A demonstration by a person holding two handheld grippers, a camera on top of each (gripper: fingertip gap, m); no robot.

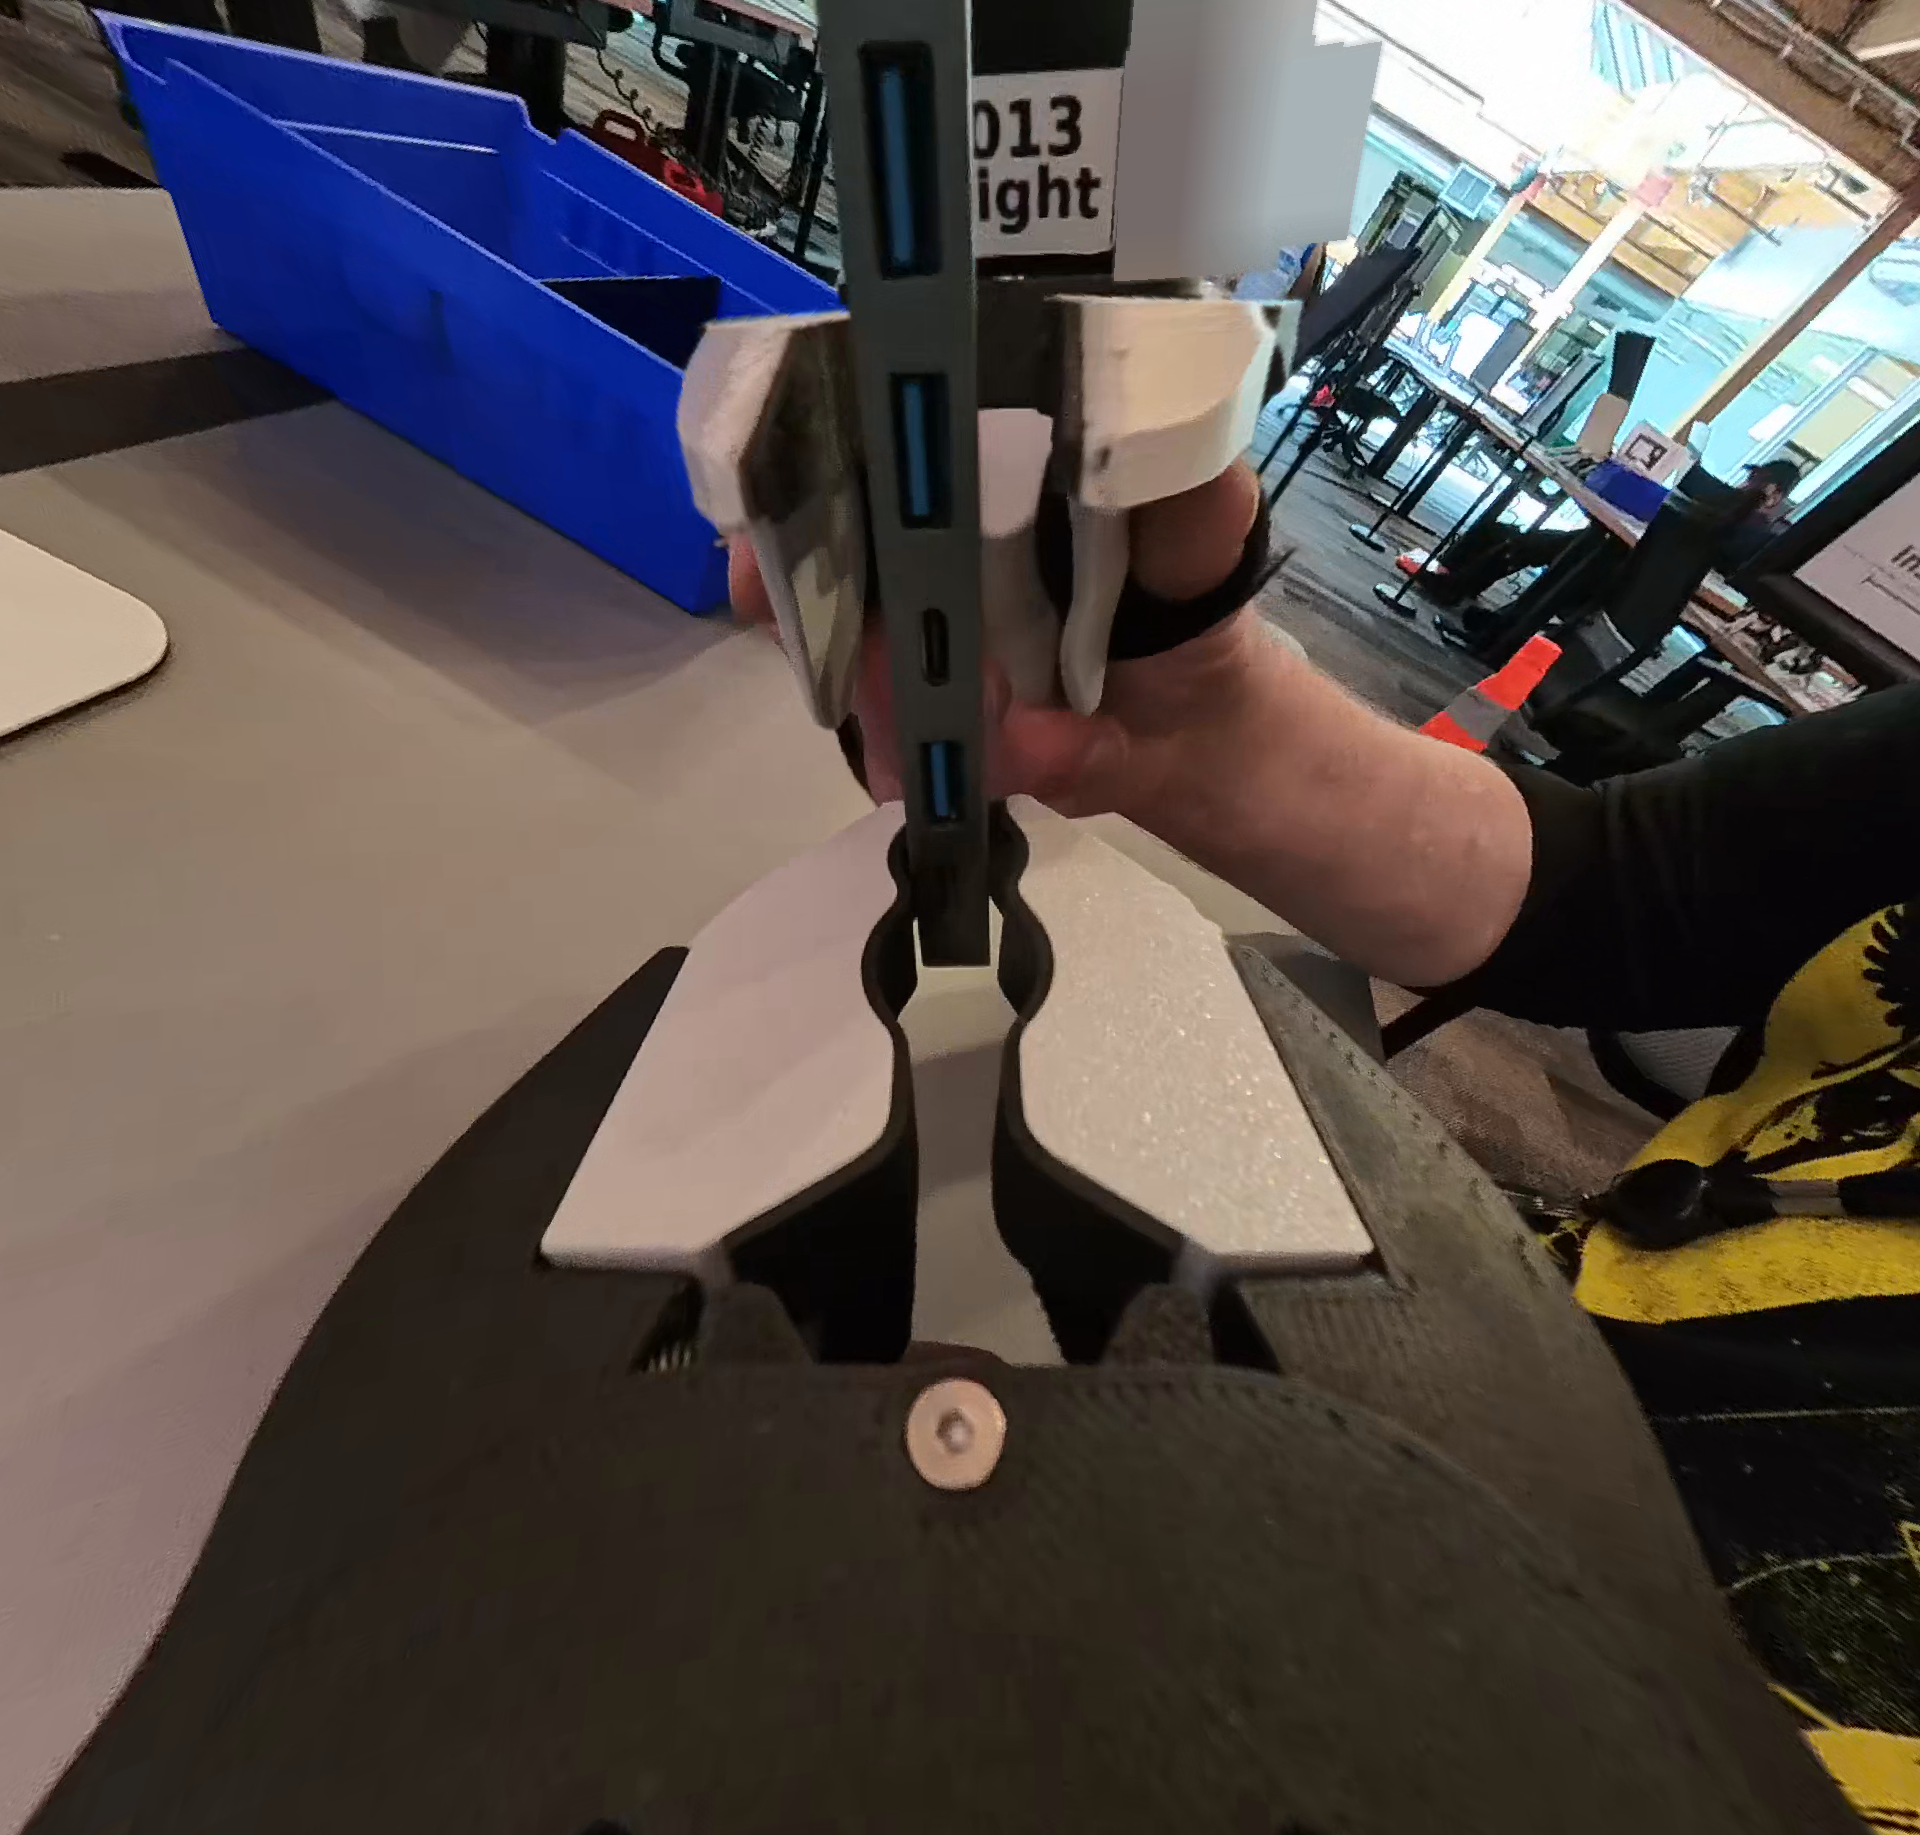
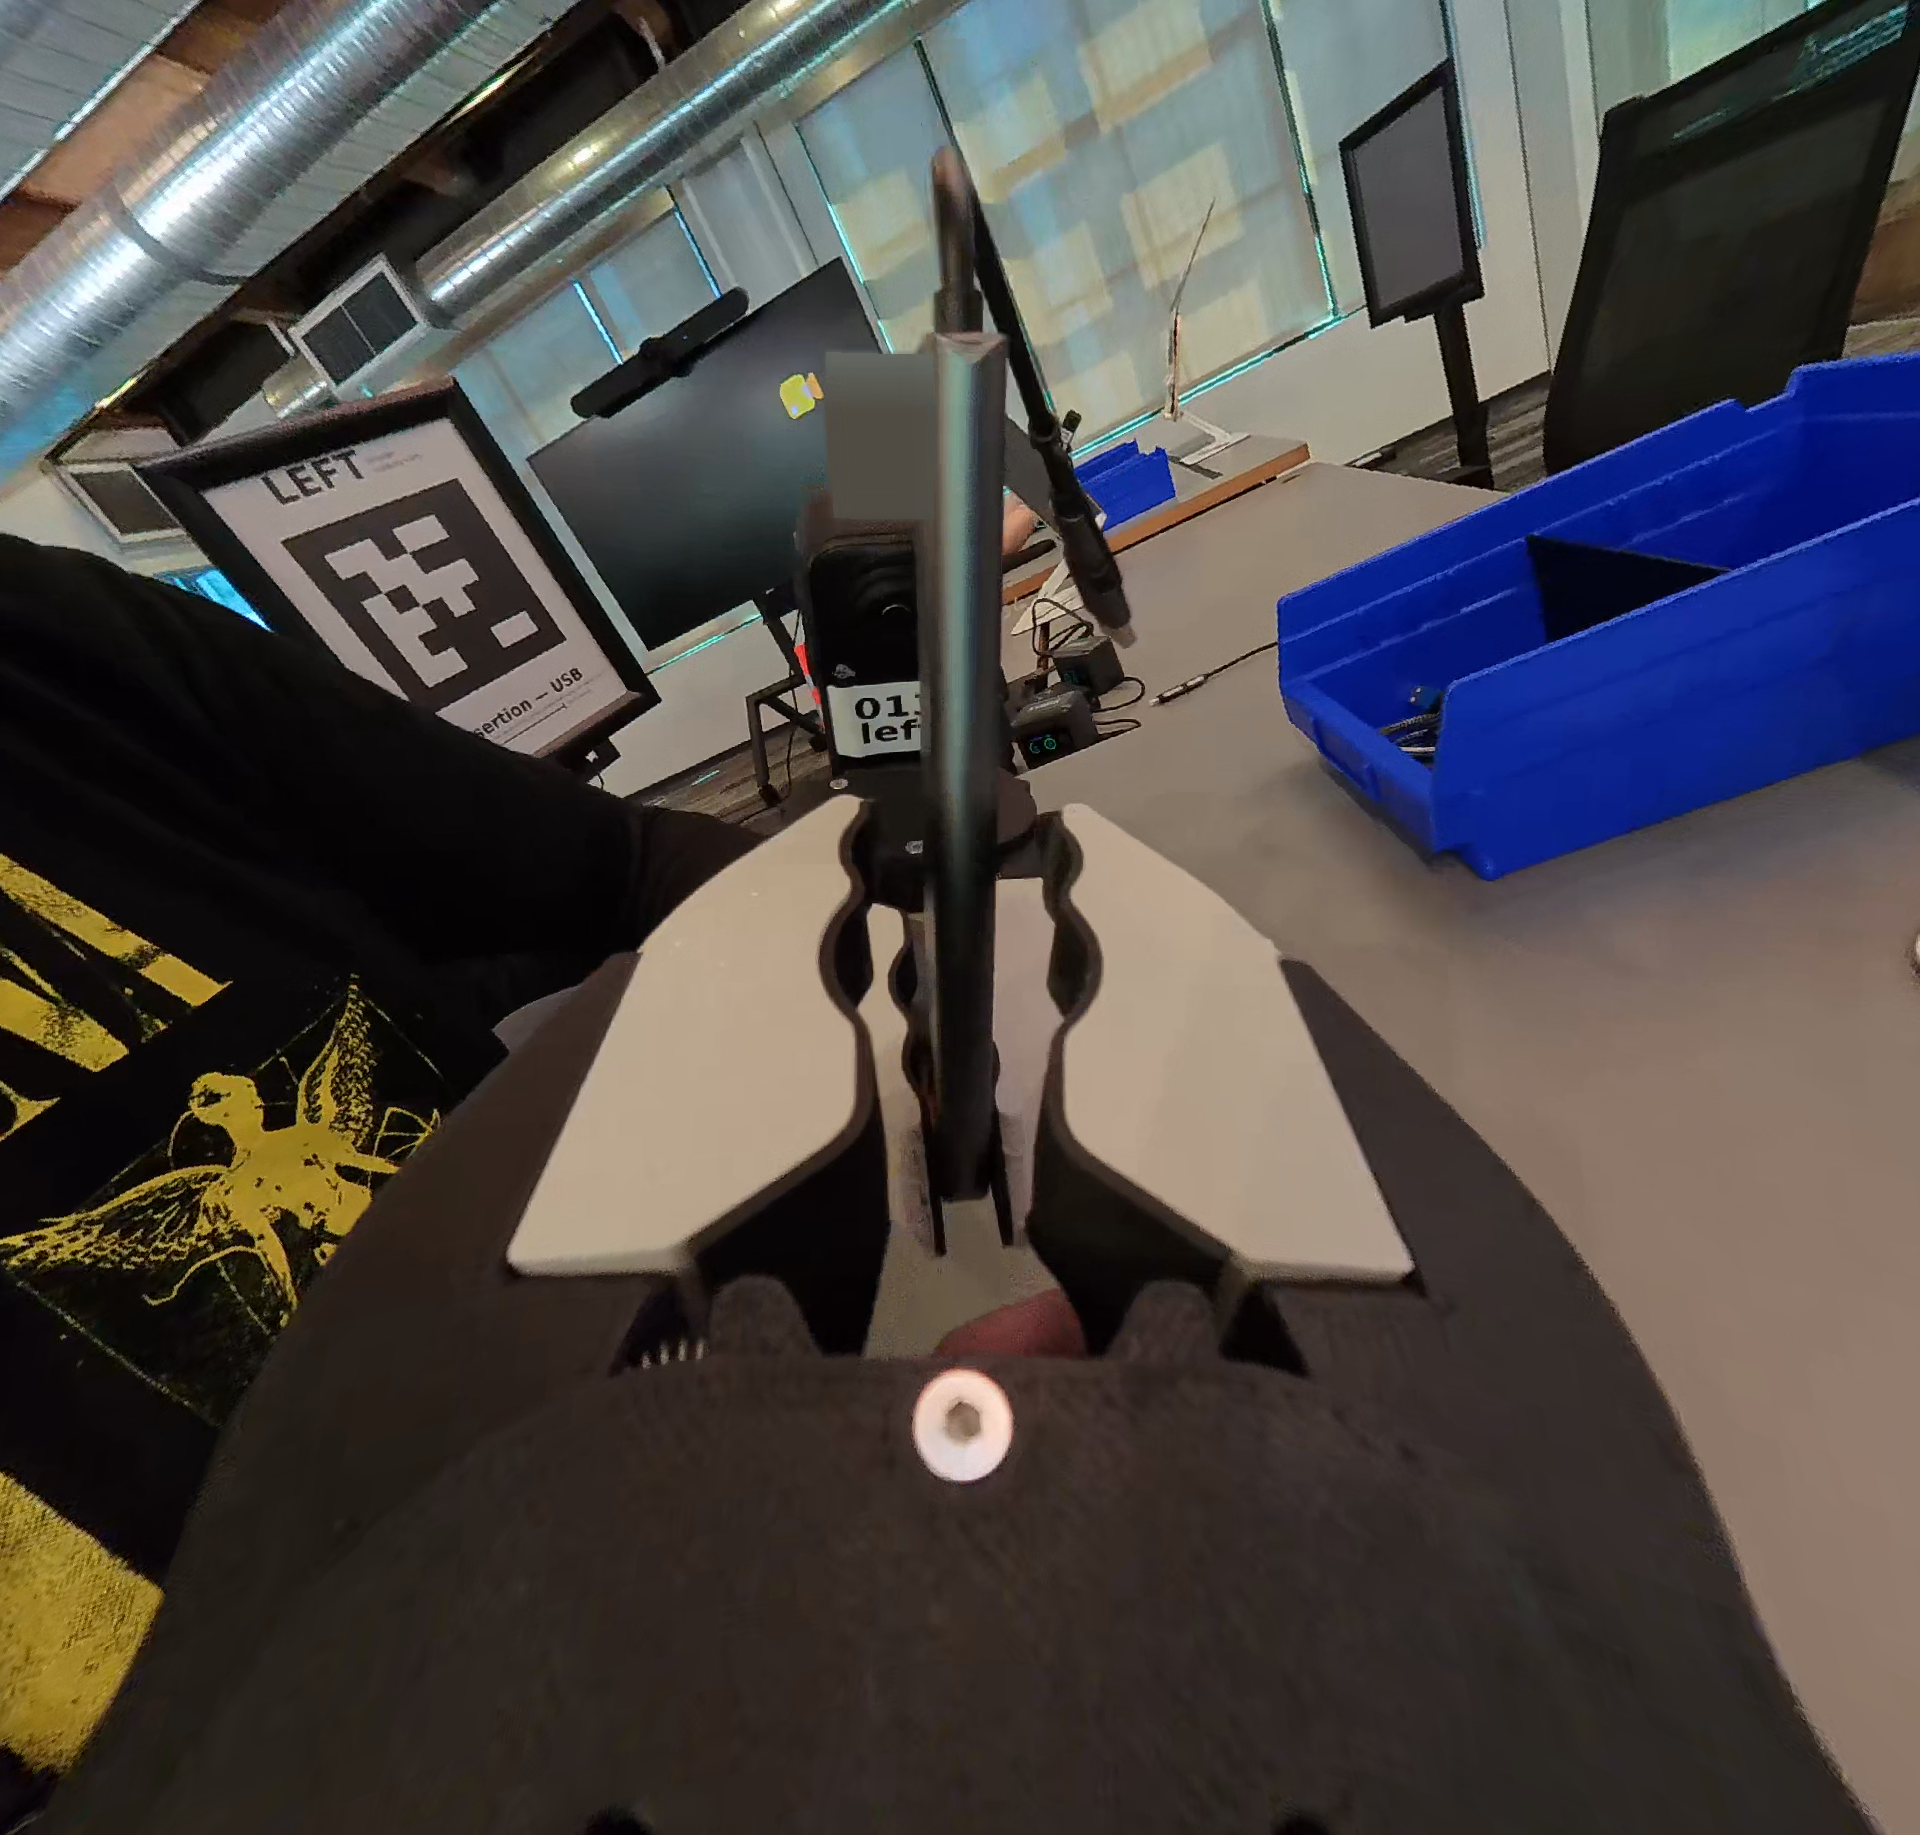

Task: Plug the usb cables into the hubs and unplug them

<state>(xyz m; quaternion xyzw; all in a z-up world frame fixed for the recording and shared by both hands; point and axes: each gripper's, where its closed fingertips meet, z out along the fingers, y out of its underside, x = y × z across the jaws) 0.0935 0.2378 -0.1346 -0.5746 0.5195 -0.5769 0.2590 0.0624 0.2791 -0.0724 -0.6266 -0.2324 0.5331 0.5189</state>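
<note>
White pad [image 1: 62, 632]: far left on the grey bench [image 1: 312, 850], rounded corner, partly out of frame.

Blue bin [image 1: 436, 331]: left of centre on the bench, behind the hub; dark divider inside. In the right wrist view the same bin [image 2: 1621, 705] sits to the right, with a cable end lying in it.

Hub [image 1: 914, 435]: grey slim bar, held upright in mid-air above the bench, at centre of the left wrist view. Port face toward the camera: blue ports and one small oval port in a column.

Left hand-held gripper [image 1: 953, 902]: pinching the hub's lower end; both dark fingertips [image 1: 902, 892] pressed on its two flat sides. Nothing plugged into the ports that show.

Right hand-held gripper, from the left wrist view [image 1: 966, 497]: higher up the same hub, white fingers standing on either side of it. A gap shows on the right side between finger and hub.

Right hand-held gripper, own view [image 2: 961, 912]: jaws spread. The hub [image 2: 966, 746] runs edge-on between the fingertips [image 2: 1070, 912], clear space on both sides; not gripped.

Hand [image 1: 1195, 705]: right of the hub, wrapped on the right hand-held gripper's handle, black strap over a finger, black sleeve behind.

Sign [image 2: 416, 580]: left background in the right wrist view, framed, with a black-and-white square marker.

Cone [image 1: 1496, 689]: orange, far right on the floor beyond the bench.
</note>
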